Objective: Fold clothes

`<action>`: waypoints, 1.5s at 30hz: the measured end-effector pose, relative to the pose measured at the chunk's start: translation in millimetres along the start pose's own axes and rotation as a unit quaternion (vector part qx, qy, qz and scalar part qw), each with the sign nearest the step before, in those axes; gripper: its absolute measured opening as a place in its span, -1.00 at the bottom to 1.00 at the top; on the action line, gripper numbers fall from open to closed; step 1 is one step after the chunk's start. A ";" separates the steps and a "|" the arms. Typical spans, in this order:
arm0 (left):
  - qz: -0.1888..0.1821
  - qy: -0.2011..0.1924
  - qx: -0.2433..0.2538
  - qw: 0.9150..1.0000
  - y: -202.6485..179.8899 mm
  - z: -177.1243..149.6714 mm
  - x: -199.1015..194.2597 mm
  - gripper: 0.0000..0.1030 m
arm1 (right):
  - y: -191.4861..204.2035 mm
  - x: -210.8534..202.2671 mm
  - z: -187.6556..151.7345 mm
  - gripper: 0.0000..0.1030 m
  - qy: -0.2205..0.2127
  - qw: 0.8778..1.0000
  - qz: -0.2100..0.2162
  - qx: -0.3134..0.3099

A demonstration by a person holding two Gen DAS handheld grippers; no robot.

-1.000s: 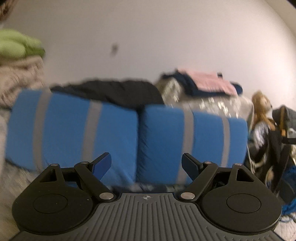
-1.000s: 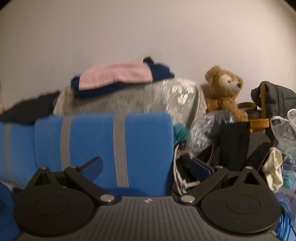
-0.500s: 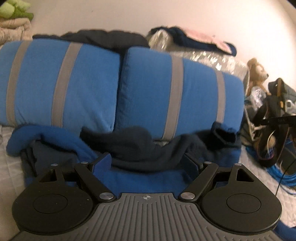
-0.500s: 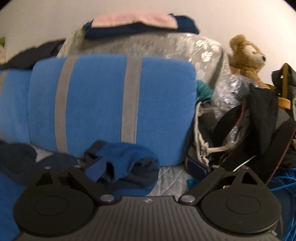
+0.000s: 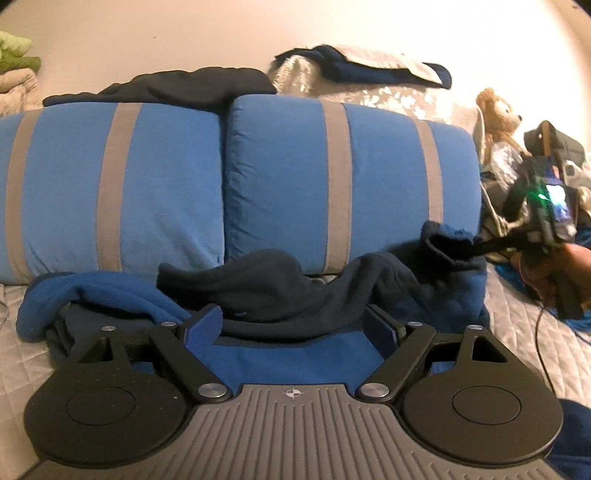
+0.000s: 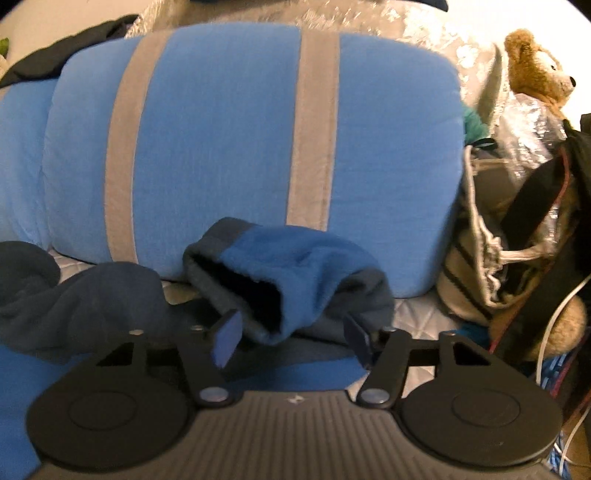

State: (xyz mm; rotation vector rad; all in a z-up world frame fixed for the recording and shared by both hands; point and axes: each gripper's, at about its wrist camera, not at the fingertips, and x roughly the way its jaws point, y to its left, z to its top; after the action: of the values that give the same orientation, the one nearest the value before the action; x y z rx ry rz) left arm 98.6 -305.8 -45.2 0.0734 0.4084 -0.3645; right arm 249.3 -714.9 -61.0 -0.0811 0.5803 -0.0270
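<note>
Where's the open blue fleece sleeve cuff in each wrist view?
Left wrist: the open blue fleece sleeve cuff sits far right at mid-height, in front of the right blue pillow, by the right gripper.
Right wrist: lower centre, just ahead of the fingers.
Shared landmark: brown teddy bear, upper right in both.

A plain pale wall runs behind the bed, lit warm and rather dim. Two blue pillows with grey stripes lean side by side on a grey quilted bedcover. A brown teddy bear sits at the right among bags and cables, beside a silvery bundle.
</note>
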 end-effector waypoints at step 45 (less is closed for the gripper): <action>0.004 0.032 -0.050 0.998 17.0 -3.3 9.2 0.63 | 102.6 -98.5 -6.9 0.25 0.178 0.930 0.319 0.042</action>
State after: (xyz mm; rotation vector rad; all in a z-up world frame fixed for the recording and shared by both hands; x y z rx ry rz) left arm 111.3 -292.6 -51.9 -0.0112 0.4895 -0.3344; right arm 163.4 -608.4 -21.6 0.2033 0.9466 0.5785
